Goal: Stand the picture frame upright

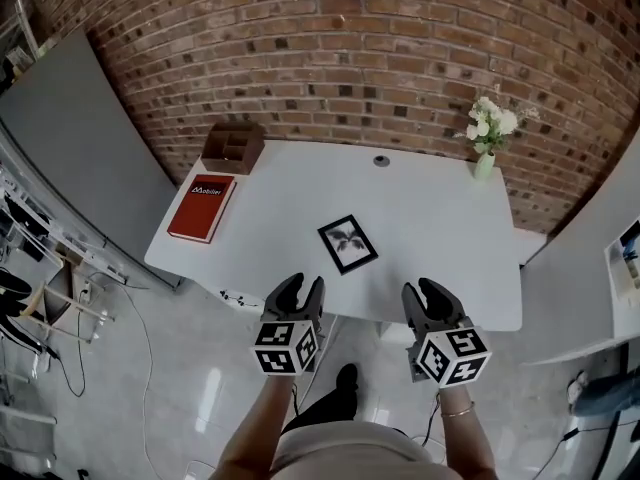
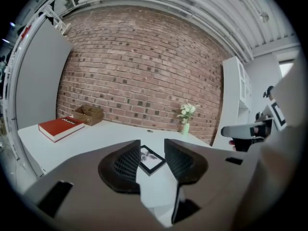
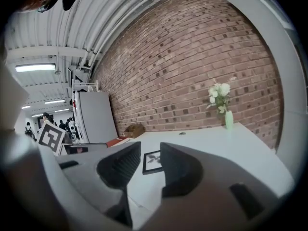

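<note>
Black picture frame (image 1: 347,244), red book (image 1: 202,208), white table (image 1: 440,233).

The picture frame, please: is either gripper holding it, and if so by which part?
Nothing is held. The picture frame lies flat on the table, untouched; the left gripper and right gripper hover open short of it.

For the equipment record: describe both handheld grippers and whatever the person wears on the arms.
Both the left gripper and right gripper have dark grey curved jaws with ribbed inner pads. Each carries a white cube printed with black square markers. No sleeves show; a thin bracelet circles the right wrist.
</note>
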